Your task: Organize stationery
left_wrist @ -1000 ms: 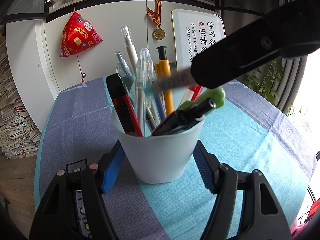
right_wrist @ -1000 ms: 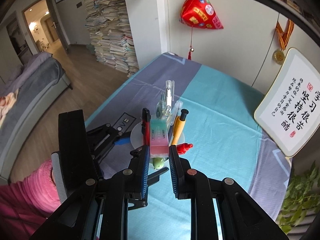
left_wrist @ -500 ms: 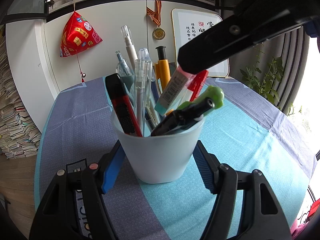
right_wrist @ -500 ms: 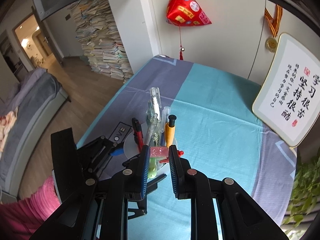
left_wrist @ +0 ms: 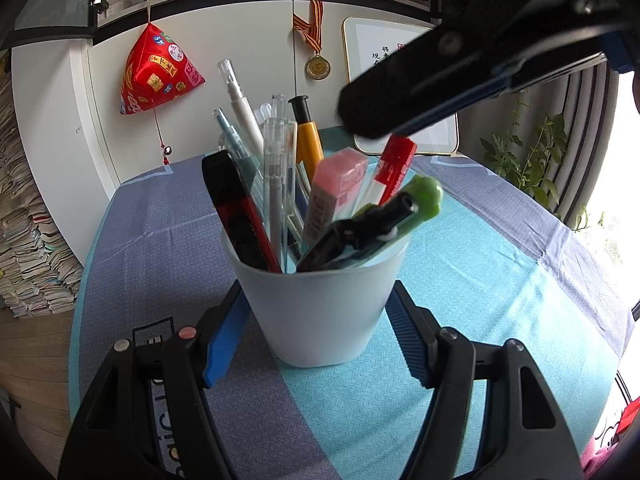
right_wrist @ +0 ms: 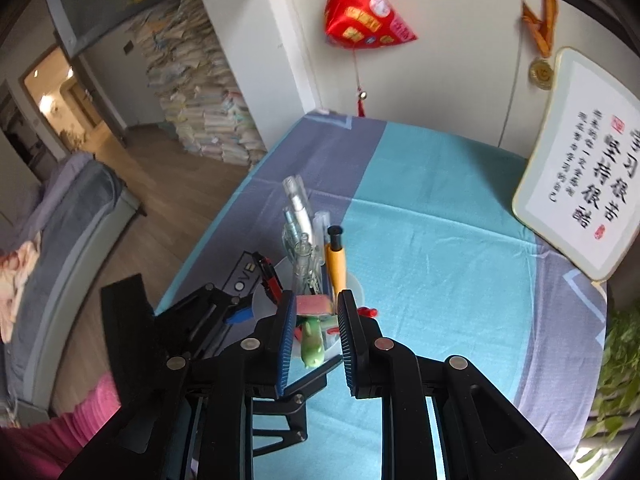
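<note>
- As the eraser is settling among the pens in the cup, R gripper is hanging just above it, jaws opening; pads no longer pressing on it, so it's released.
- L gripper is clamping the cup's lower wall from both sides, keeping it upright on the cloth.
- Eraser is leaning w/ its pink end well above the rim, beside the orange pen and red-capped pen.
- Risk: cup is crowded; eraser is probably sitting high, resting on other items, so it could tip out if R gripper catches it or a tall pen while lifting away.
- Risk: sideways knock on pens could rock the cup vs. L grip.
- Room: cloth to the right of the cup is bare; framed board is standing well apart; table edge is nearer on the left. Straight up looks the safest exit.
</note>
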Motion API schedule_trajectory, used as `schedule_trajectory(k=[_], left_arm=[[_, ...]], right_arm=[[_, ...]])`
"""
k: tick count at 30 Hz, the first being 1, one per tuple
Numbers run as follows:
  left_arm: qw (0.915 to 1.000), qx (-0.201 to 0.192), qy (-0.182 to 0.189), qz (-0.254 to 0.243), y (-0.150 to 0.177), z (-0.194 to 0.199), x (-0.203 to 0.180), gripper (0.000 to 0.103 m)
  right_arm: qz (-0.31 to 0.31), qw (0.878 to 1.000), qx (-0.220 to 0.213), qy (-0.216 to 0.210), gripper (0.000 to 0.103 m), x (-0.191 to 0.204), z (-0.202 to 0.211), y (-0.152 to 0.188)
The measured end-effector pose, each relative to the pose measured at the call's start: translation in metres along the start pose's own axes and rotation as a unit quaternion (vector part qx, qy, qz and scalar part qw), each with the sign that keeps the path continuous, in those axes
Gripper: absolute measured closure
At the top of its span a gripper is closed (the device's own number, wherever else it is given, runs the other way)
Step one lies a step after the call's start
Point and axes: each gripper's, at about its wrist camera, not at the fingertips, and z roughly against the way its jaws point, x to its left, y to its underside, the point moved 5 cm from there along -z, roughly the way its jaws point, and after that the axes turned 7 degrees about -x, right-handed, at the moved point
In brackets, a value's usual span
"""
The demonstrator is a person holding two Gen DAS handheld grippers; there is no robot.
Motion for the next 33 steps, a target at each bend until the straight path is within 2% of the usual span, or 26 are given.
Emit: schedule_trajectory(k=[3,5,7,12,15,19,23,26,27,28,33], left_arm=[[1.0,-0.001,0.0,0.0,-0.001,0.0,0.0,0.034],[1.0,-0.004,-0.001,0.001,-0.002,0.0,0.003,0.032],[0.9999,-0.009,-0.006,0.002,-0.002,0.002,0.003,0.023],[0.999,-0.038,-0.02,-0.015,-0.009,0.01,0.0,0.022],[0.9982,-0.056,-0.021,-0.004,-0.019,0.016,0.004,0.021],[0.9982,-0.055,-0.024,0.007,-0.026,0.014,0.01,0.015],[0.9979,-0.053,-0.035,-0.005,-0.029,0.01,0.006,0.016],[0.9977,-0.052,-0.041,-0.015,-0.034,0.007,0.002,0.023],[0.9981,-0.048,-0.035,-0.016,-0.035,0.004,0.001,0.031],[0.9984,-0.045,-0.033,-0.014,-0.035,0.003,0.001,0.032],[0.9973,-0.049,-0.055,-0.009,-0.037,0.003,-0.003,0.034]], right_arm=[[-0.022,0.999,-0.034,0.002,0.066,-0.009,0.02,0.003],[-0.04,0.998,-0.054,0.009,0.063,-0.017,0.033,0.01],[-0.06,0.996,-0.069,0.01,0.062,-0.025,0.045,0.023],[-0.114,0.99,-0.077,0.005,0.062,-0.048,0.061,0.065],[-0.144,0.986,-0.08,0.003,0.062,-0.059,0.067,0.089],[-0.184,0.98,-0.079,-0.004,0.062,-0.073,0.07,0.119],[-0.208,0.975,-0.08,0.0,0.062,-0.087,0.076,0.137],[-0.226,0.971,-0.08,0.004,0.062,-0.099,0.079,0.147],[-0.231,0.969,-0.081,0.004,0.062,-0.102,0.08,0.151],[-0.238,0.968,-0.081,0.005,0.062,-0.106,0.08,0.154],[-0.251,0.964,-0.087,0.004,0.062,-0.117,0.086,0.164]])
